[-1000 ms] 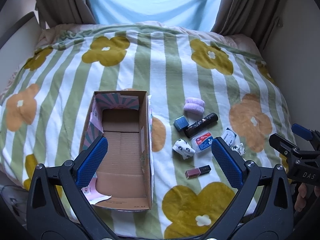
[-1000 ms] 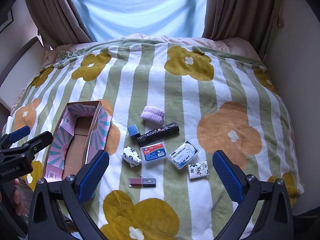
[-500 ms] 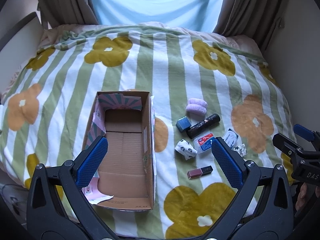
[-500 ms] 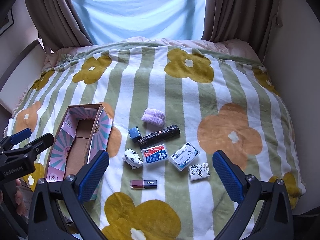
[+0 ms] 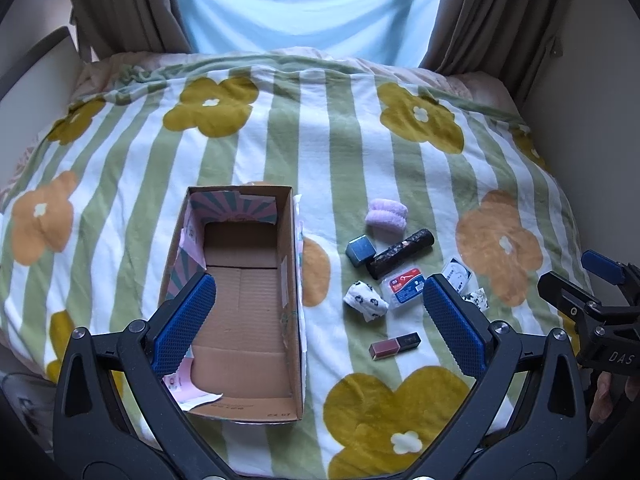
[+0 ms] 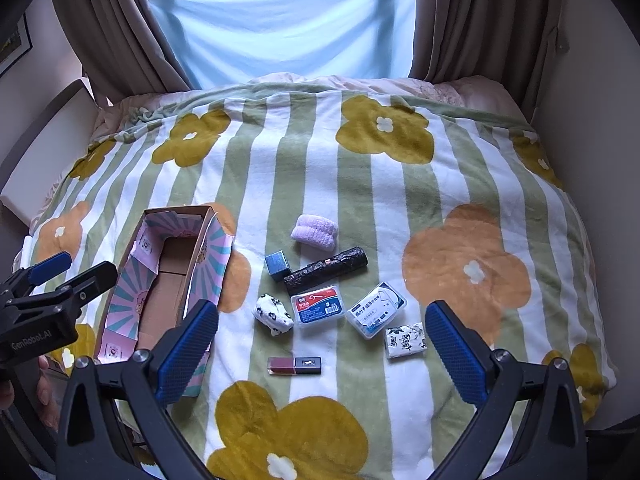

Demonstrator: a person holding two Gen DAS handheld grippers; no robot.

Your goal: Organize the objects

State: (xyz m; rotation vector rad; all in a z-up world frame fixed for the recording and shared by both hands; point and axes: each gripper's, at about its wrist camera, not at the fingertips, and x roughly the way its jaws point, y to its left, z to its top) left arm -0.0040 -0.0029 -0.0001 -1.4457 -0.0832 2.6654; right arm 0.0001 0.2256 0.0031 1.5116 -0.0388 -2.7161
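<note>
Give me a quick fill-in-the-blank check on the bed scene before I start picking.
1. The cardboard box holds ____ of the small items.
2. The purple rolled cloth lies ____ from the camera than the lipstick.
3. Both grippers, left and right, are ____.
4. The small blue cube sits beside the ____ tube.

Missing words: none; farther; open; black

- Blanket [image 6: 400, 208]: green-white stripes, mustard and orange flowers.
- Cardboard box [image 6: 208, 264] left of the jaws: pink-teal sunburst.
- Socks [image 6: 314, 232] ahead: lilac.
- Lipstick [image 6: 295, 365] between the jaws: maroon and black.
</note>
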